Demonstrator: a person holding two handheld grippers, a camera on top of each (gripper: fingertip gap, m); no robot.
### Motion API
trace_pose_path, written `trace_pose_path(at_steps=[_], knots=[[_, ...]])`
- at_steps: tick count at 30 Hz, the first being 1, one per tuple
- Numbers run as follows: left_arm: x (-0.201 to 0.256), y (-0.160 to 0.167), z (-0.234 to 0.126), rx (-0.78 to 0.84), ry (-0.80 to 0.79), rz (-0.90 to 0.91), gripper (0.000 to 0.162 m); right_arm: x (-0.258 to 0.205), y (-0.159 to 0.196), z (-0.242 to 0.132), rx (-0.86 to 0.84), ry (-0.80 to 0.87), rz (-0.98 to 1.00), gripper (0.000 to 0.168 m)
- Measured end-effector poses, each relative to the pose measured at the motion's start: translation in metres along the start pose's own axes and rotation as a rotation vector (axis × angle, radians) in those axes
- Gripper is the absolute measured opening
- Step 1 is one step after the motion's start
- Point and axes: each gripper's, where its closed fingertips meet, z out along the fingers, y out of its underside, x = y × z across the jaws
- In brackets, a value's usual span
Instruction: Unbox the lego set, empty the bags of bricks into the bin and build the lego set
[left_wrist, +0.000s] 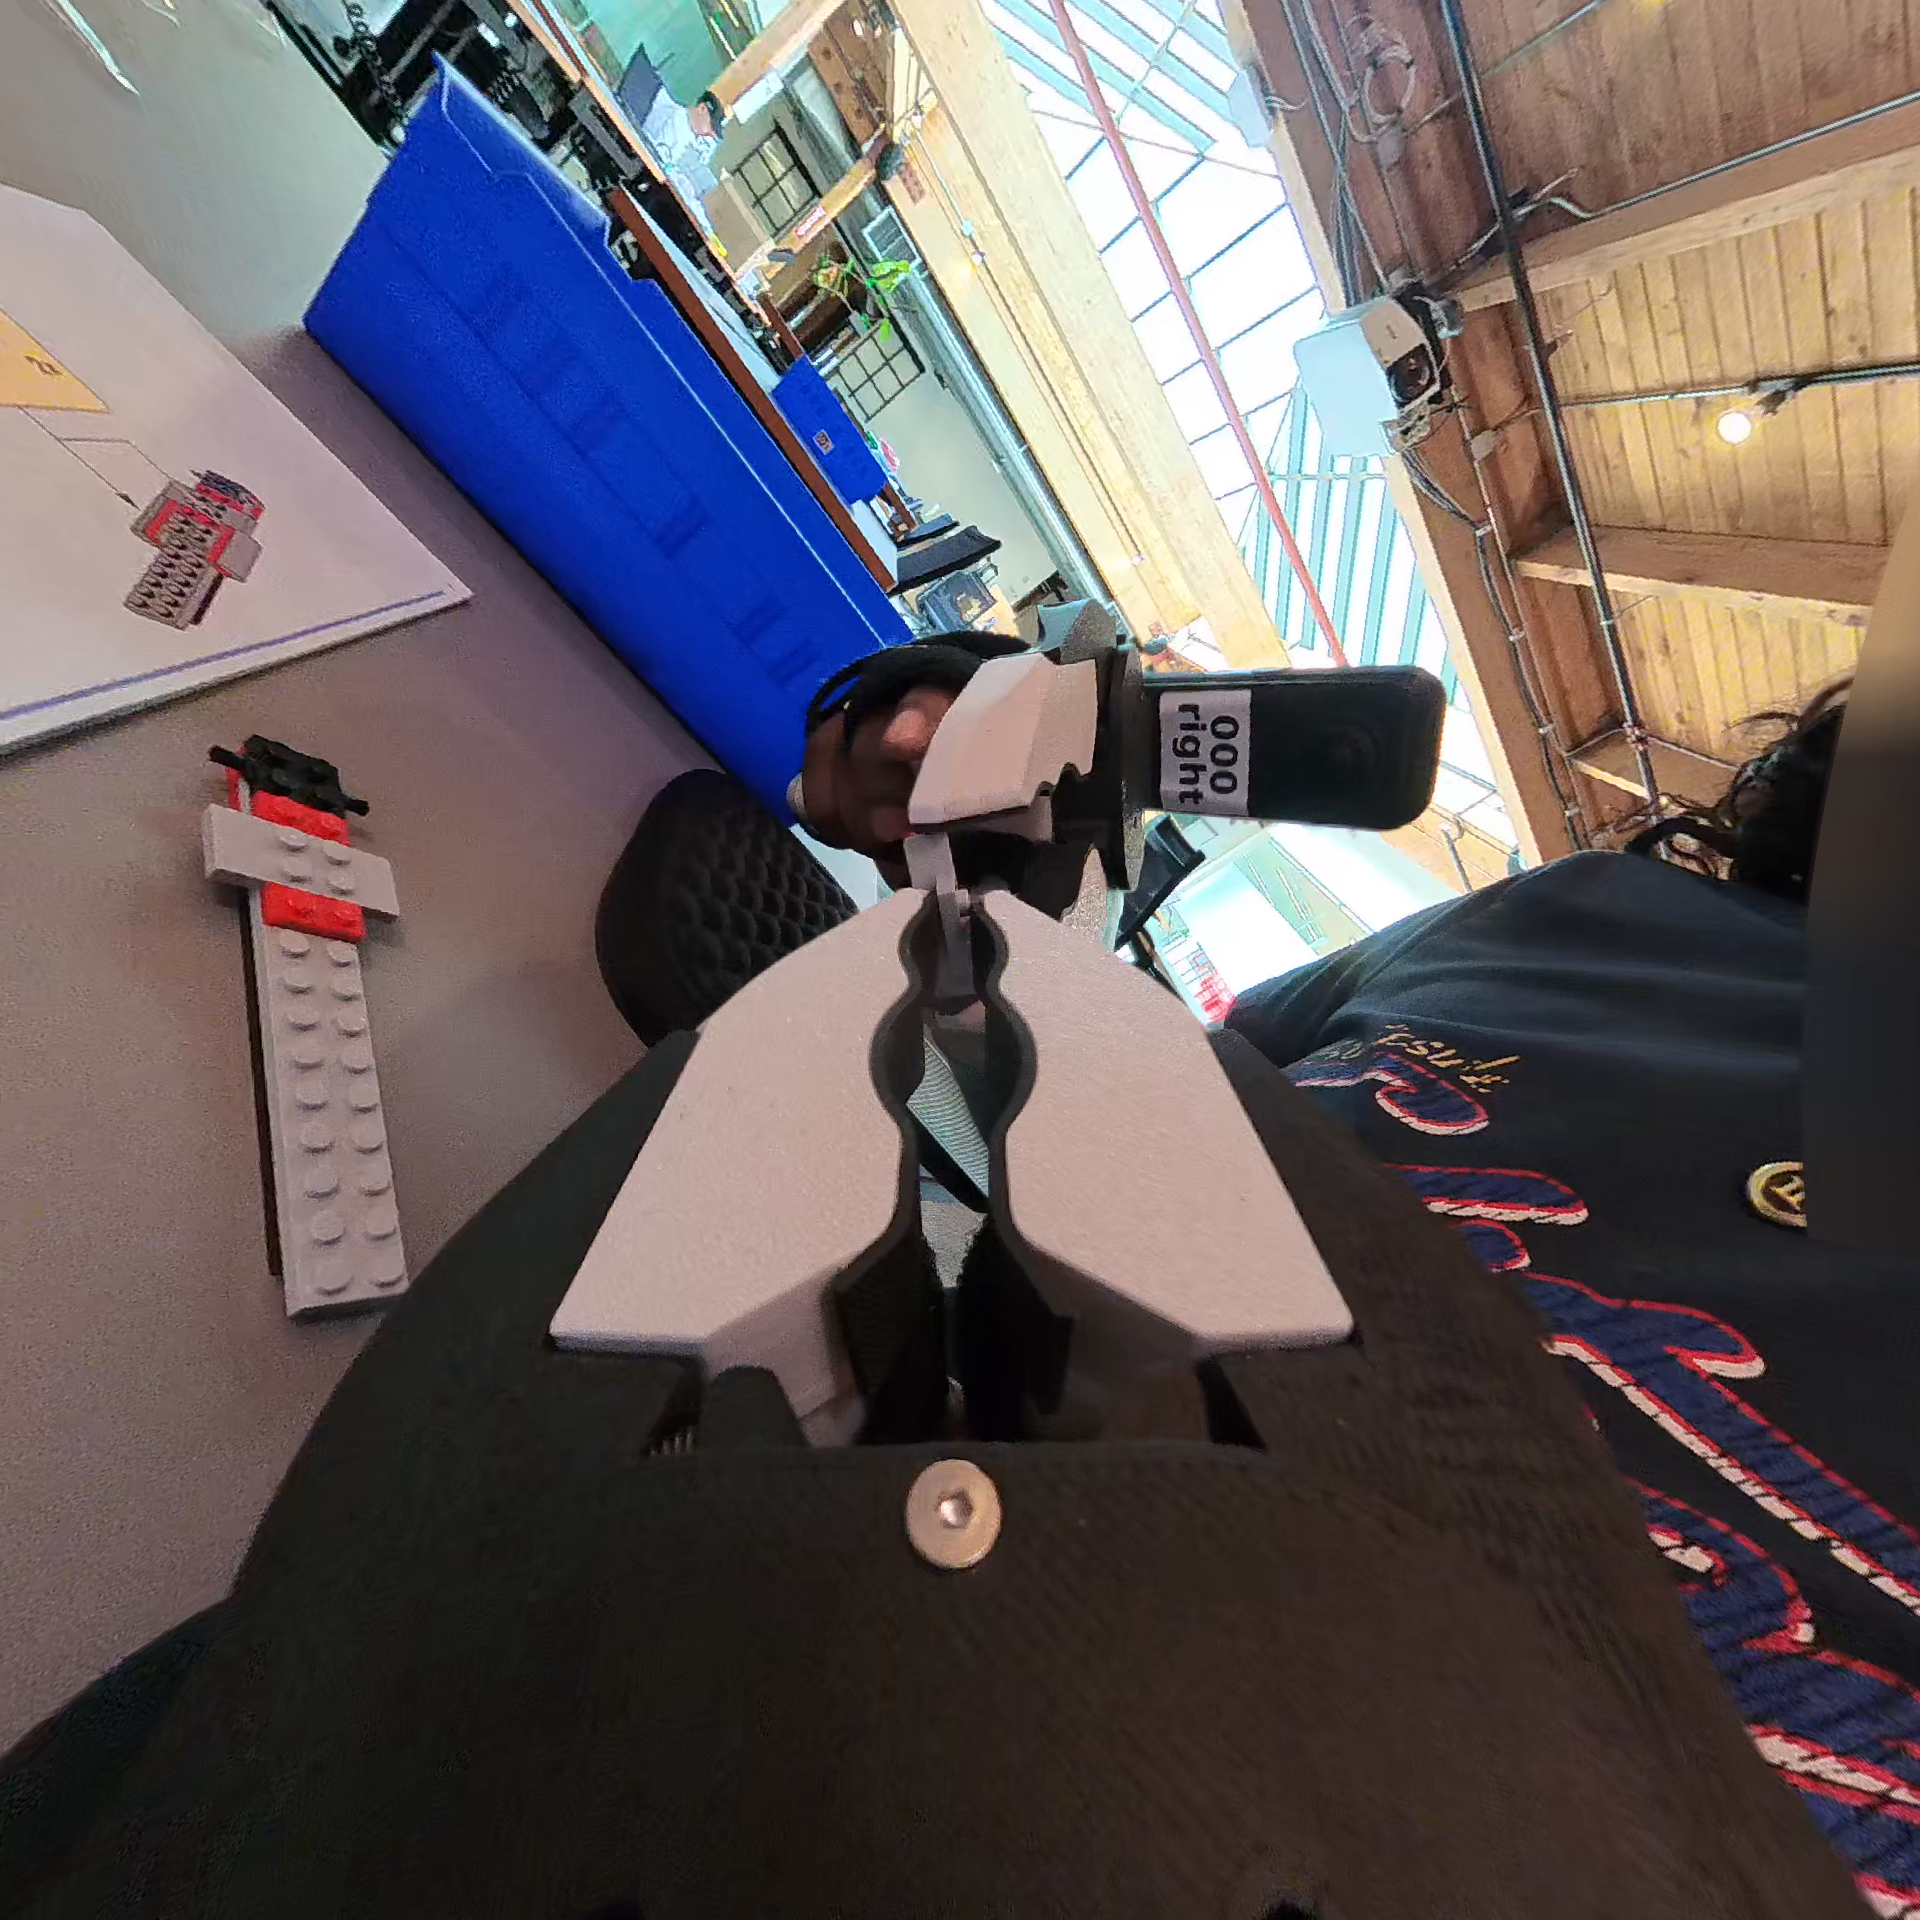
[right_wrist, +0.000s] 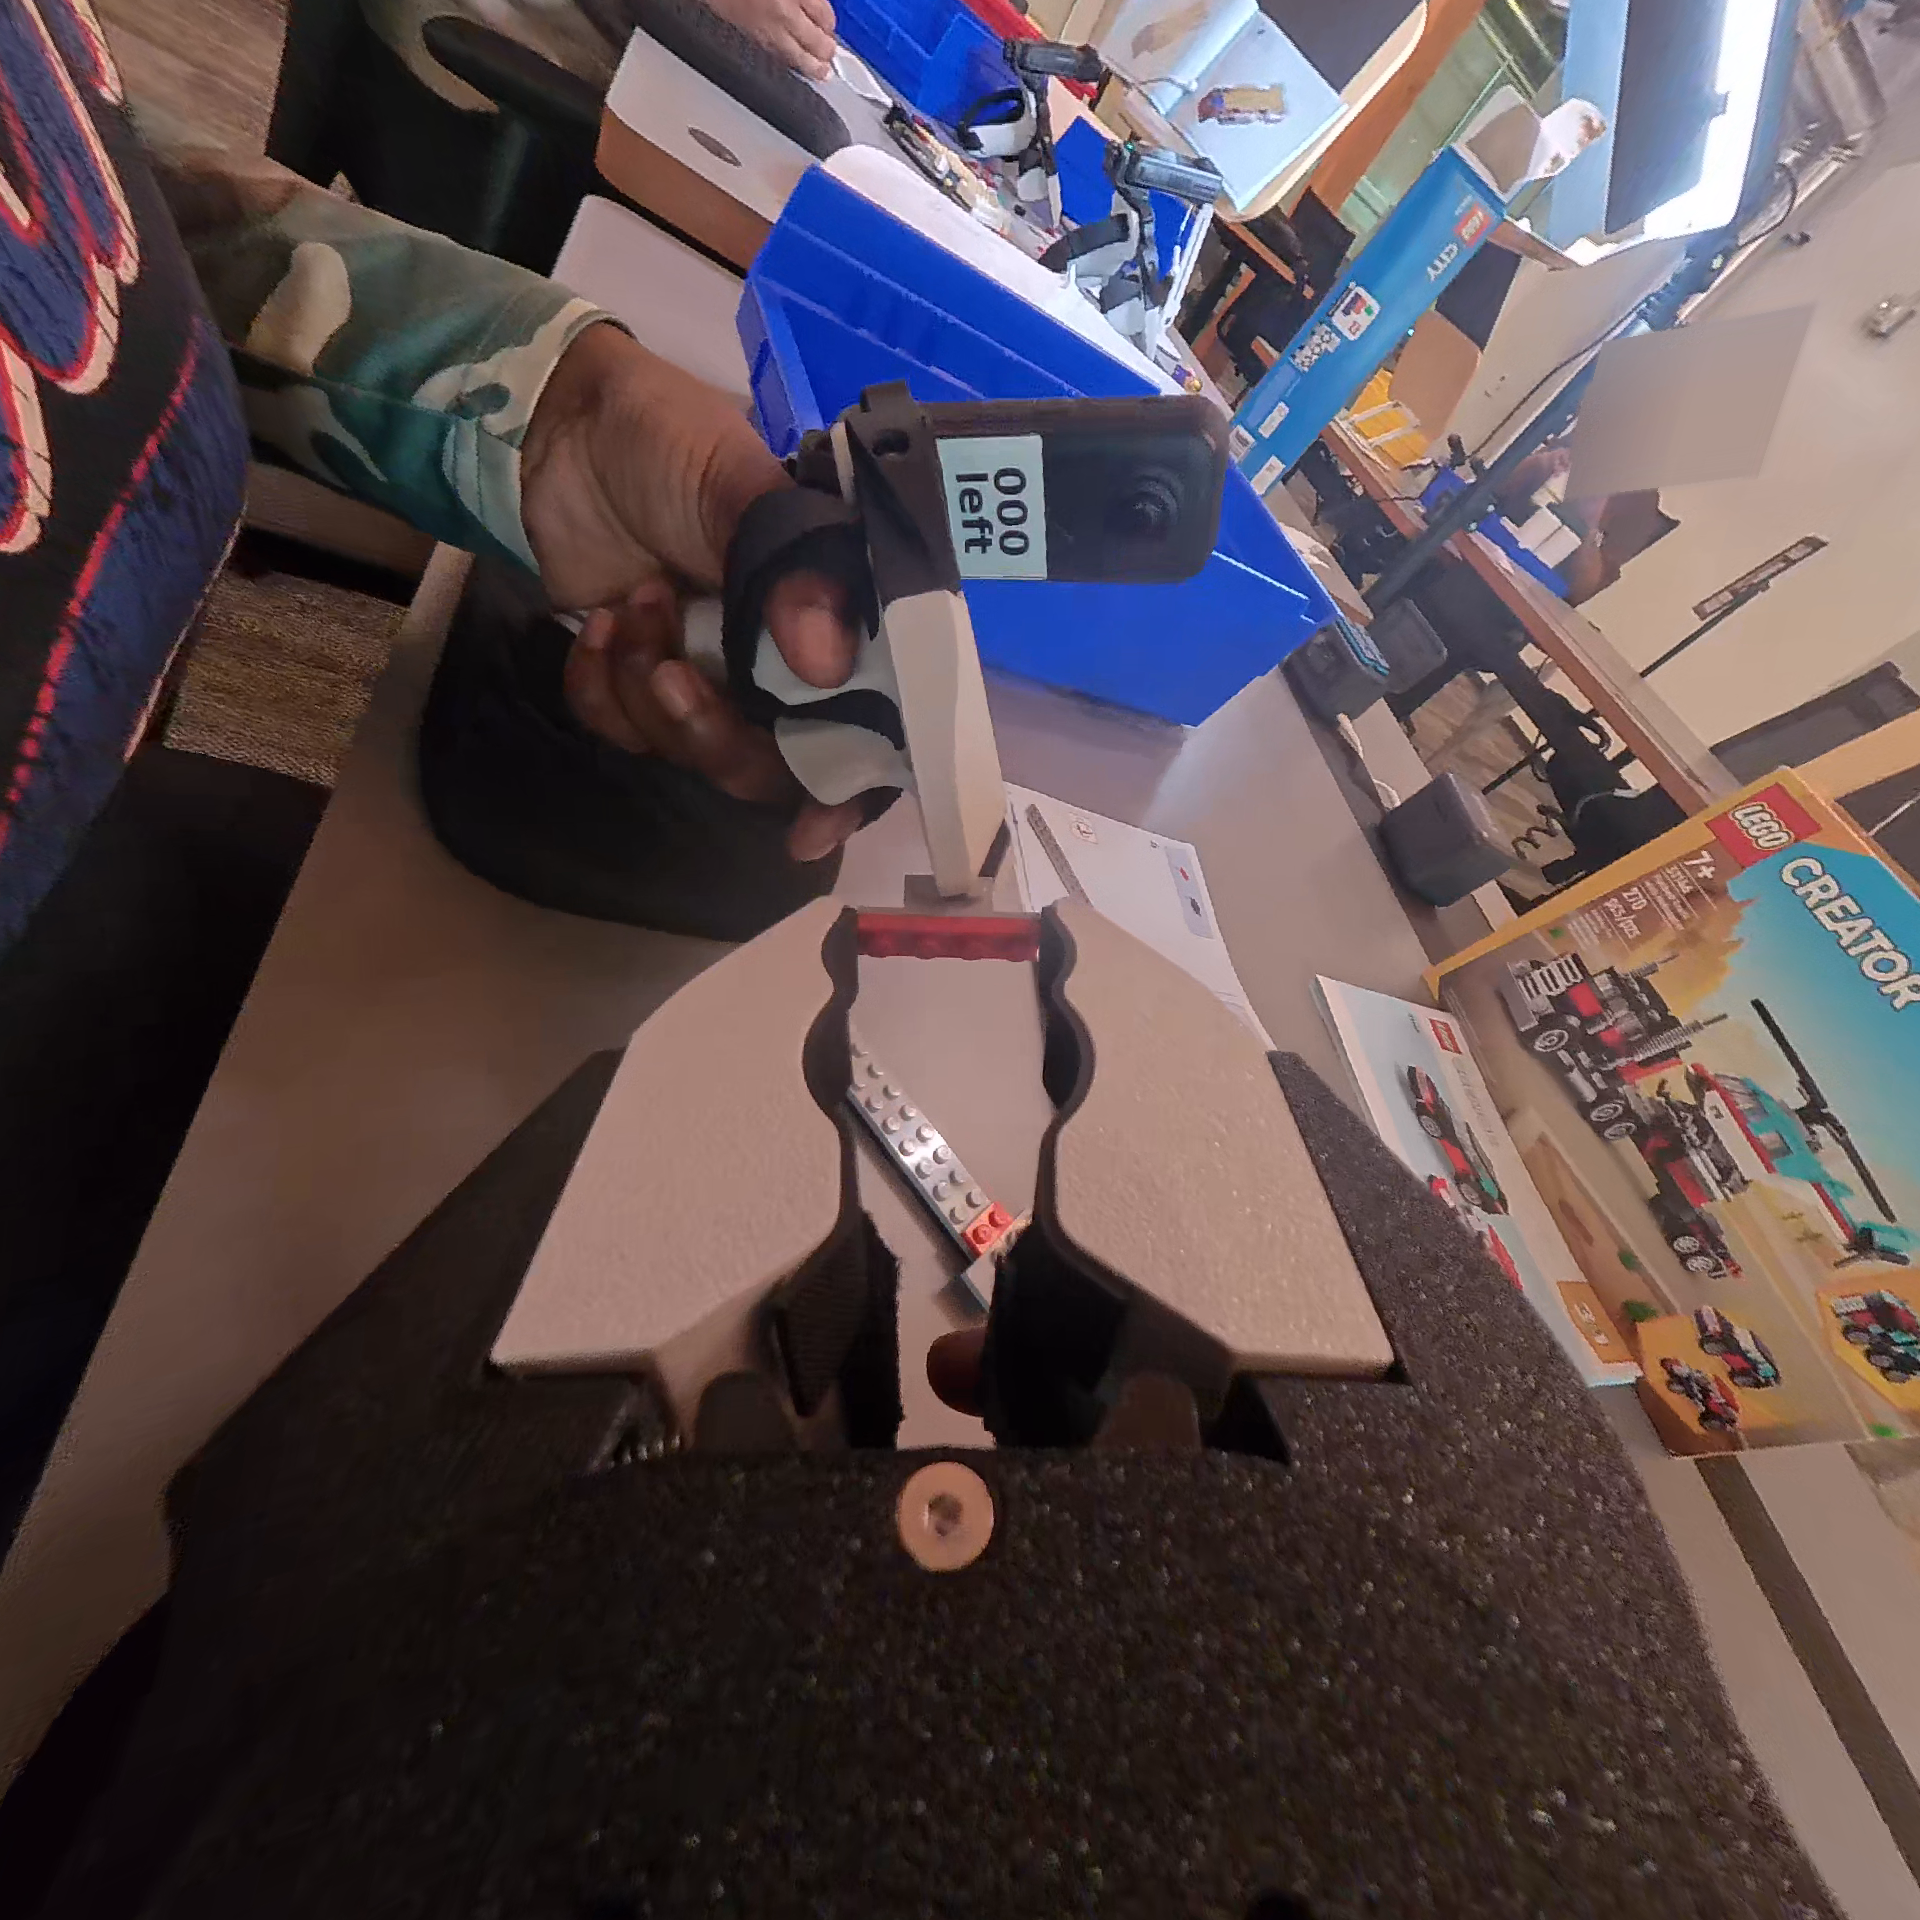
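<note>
On the worktop (right_wrist: 1226, 748) we are seeing one blue bin (left_wrist: 582, 416), one box (right_wrist: 1704, 1122), one build (left_wrist: 312, 1039). Our right gripper (right_wrist: 945, 930) fingers are pinching one red brick (right_wrist: 945, 935); our left gripper (left_wrist: 951, 925) fingers are clamping one grey piece (left_wrist: 940, 883).

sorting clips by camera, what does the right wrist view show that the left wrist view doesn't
Only the right wrist view shows the lego box, a closed booklet beside it, and the red plate clamped across the right gripper.

Only the left wrist view shows the open instruction page, the full part-built model with its black end, and the small grey piece pinched in the left gripper, jaws nearly shut.

Both show the blue bin, the grey table, the person's dark embroidered top, and the two grippers meeting tip to tip.
</note>
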Motion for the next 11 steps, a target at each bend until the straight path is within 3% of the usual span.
trace_pose_path(at_steps=[7, 11], knots=[[0.003, 0.003, -0.004, 0.004, 0.006, 0.004, 0.005, -0.004, -0.007, 0.001, 0.081, -0.031, 0.055, 0.034], [0.011, 0.000, -0.002, 0.012, 0.042, -0.006, 0.004, -0.004, -0.011, 0.002, 0.153, -0.072, 0.088, 0.045]])
